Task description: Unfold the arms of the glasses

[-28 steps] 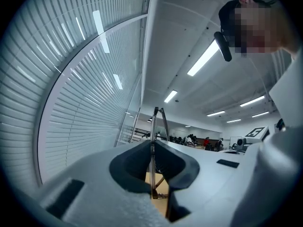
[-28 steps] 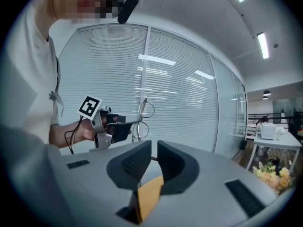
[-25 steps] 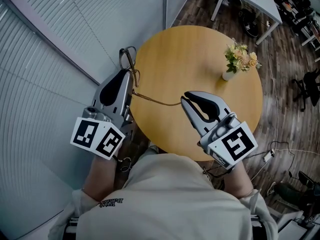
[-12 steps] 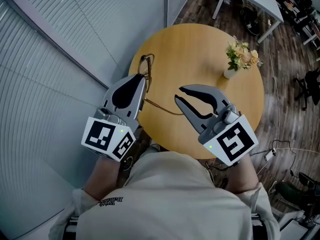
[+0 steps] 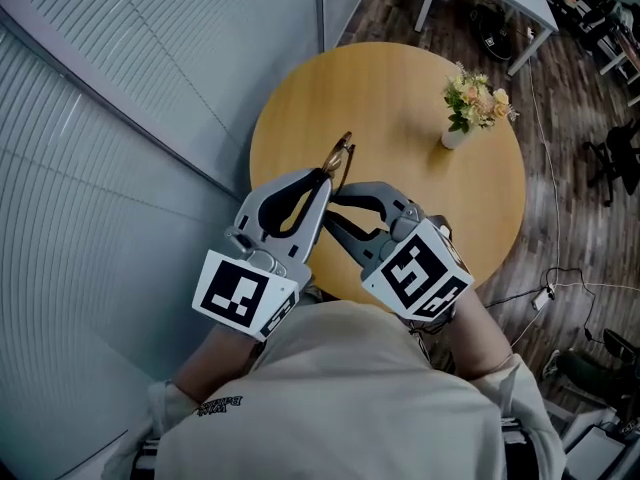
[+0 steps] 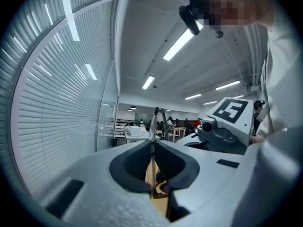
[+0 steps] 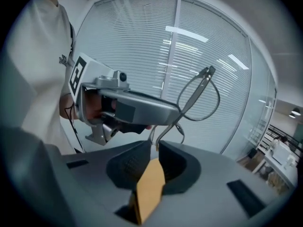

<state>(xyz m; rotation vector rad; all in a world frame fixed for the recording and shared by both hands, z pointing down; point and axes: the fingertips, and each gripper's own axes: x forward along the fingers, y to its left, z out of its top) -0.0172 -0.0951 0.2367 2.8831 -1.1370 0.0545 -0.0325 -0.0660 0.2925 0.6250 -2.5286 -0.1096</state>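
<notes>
Both the left gripper [image 5: 324,174] and right gripper [image 5: 330,201] clamp their fingers on thin wire-rimmed glasses [image 5: 341,153].

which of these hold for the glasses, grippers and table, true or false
1. The left gripper is shut on the glasses. True.
2. The glasses lie flat on the table. False: they are held up off it in the left gripper.
3. A vase of flowers stands on the table. True.
4. The table is square. False: it is round.
5. The grippers are at opposite edges of the table. False: the right gripper is close beside the left, by the near edge.
</notes>
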